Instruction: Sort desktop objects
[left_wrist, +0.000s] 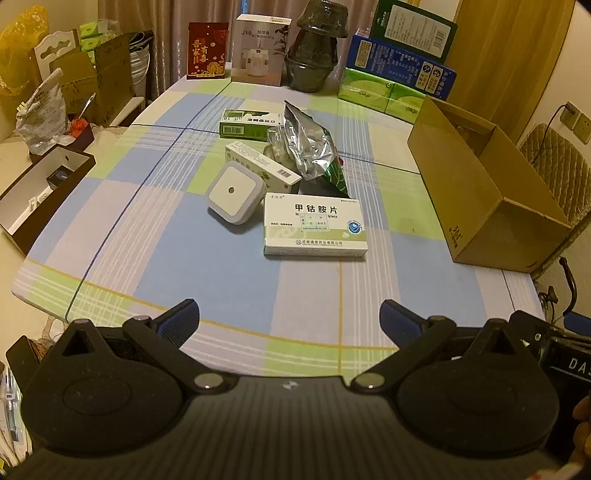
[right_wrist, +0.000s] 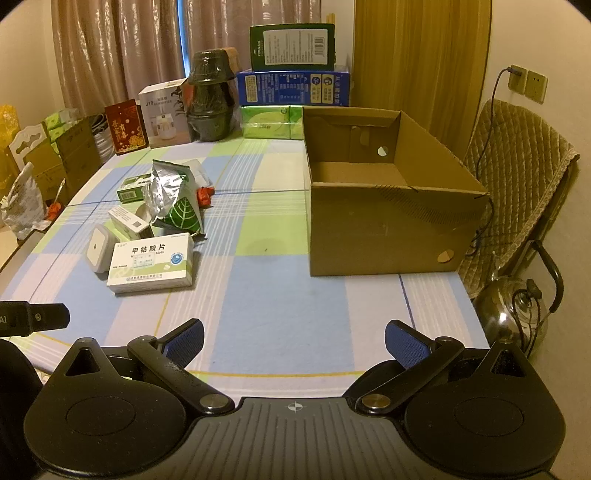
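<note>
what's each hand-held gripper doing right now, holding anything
Left hand-held gripper: open, holding nothing.
Right hand-held gripper: open, holding nothing.

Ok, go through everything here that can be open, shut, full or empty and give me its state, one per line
left gripper: open, holding nothing
right gripper: open, holding nothing
cardboard box: open on top, upright, looks empty inside
foil pouch: crumpled, lying on the pile
white medicine box: closed, lying flat
green medicine box: closed, lying flat
square night light: unplugged, propped tilted against a small white carton
</note>
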